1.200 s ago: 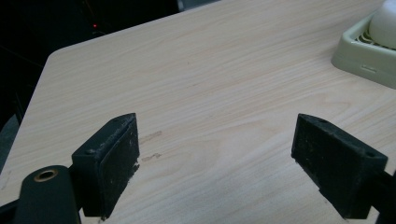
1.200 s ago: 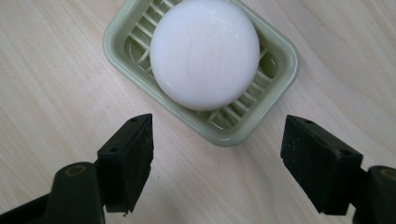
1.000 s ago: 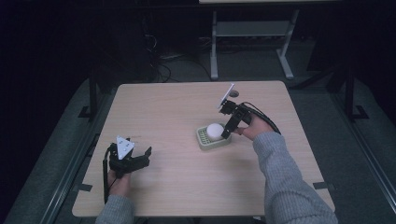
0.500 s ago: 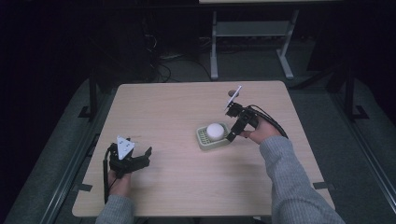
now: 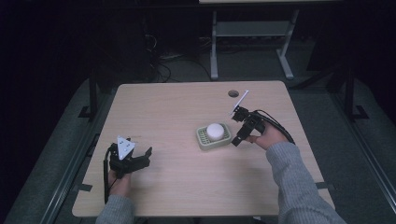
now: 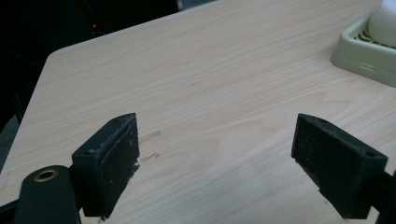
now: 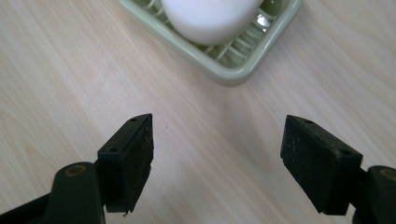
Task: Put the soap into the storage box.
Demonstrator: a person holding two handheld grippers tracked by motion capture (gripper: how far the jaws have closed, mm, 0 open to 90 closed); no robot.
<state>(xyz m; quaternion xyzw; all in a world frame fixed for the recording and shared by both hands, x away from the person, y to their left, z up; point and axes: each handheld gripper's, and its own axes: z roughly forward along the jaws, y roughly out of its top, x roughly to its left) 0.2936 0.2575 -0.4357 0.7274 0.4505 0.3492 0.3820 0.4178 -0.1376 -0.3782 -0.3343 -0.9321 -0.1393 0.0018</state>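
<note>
Before the wide right claw (image 7: 217, 165), slats of the soap dish (image 7: 243, 60) show; left claw (image 6: 215, 163) wide.

A round white soap (image 5: 215, 131) sits in a pale green dish (image 5: 203, 140). The dish lies flat on the table, a bit right of the middle.

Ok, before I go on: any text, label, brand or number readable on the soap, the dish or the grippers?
None can be read.
White soap bar: plain, no stamp visible.
Pale green soap dish: only slats and rim, no mark.
Right gripper and left gripper: bare black pads, no lettering.
Wooden table: no sticker or sign.
</note>
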